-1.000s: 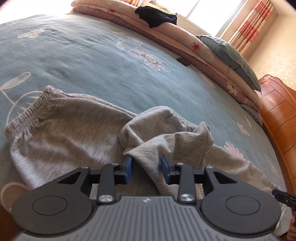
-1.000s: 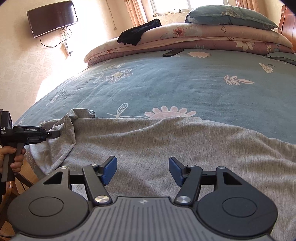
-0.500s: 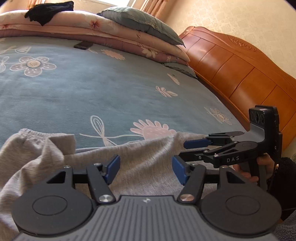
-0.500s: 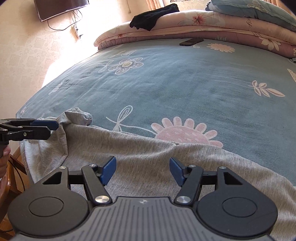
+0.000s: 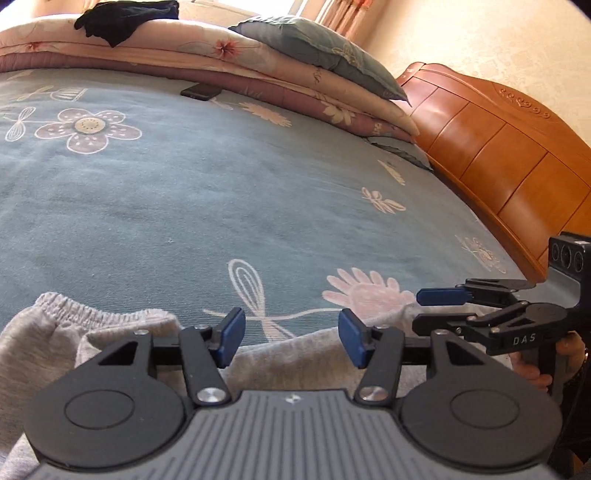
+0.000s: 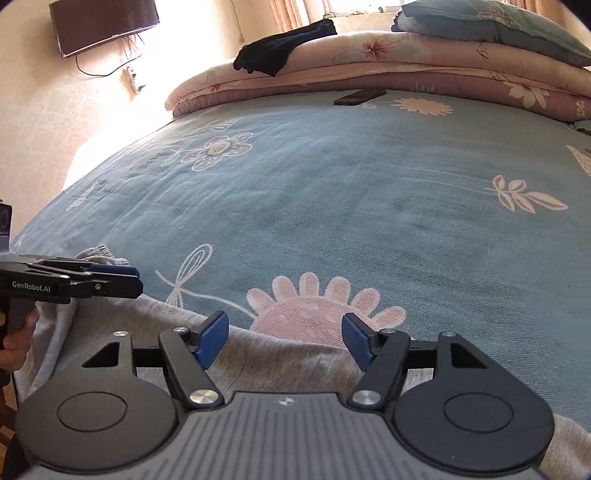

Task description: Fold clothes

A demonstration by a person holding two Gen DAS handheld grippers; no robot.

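Left wrist view: the left tongs (image 5: pixel 291 338) stand released, blue pads spread wide and holding nothing, poised over the near edge of the bed (image 5: pixel 184 192). The grey garment (image 5: pixel 110 332) lies crumpled along that edge beneath them, its elastic band bunched at the left, its cloth running right under the pads. At the right edge the right tongs (image 5: pixel 439 308) come in sideways, held by a hand (image 5: pixel 535 369); their pads sit apart, just above the garment's far end. Farther up the bed a dark phone (image 5: pixel 201 91) lies just beside the stacked quilts (image 5: pixel 258 66), which carry a black cloth (image 5: pixel 122 18) and a blue-grey pillow (image 5: pixel 325 55). A wooden headboard (image 5: pixel 498 147) runs along the right.

Right wrist view: the right tongs (image 6: pixel 284 341) are likewise released and empty, above the grey garment (image 6: pixel 277 362) spread along the near edge of the bed (image 6: pixel 369 184). At the left the left tongs (image 6: pixel 125 278) reach in over the garment's bunched end; from this side angle I cannot tell their gap. A hand (image 6: pixel 14 336) grips the handle. A television (image 6: pixel 103 26) hangs on the wall.
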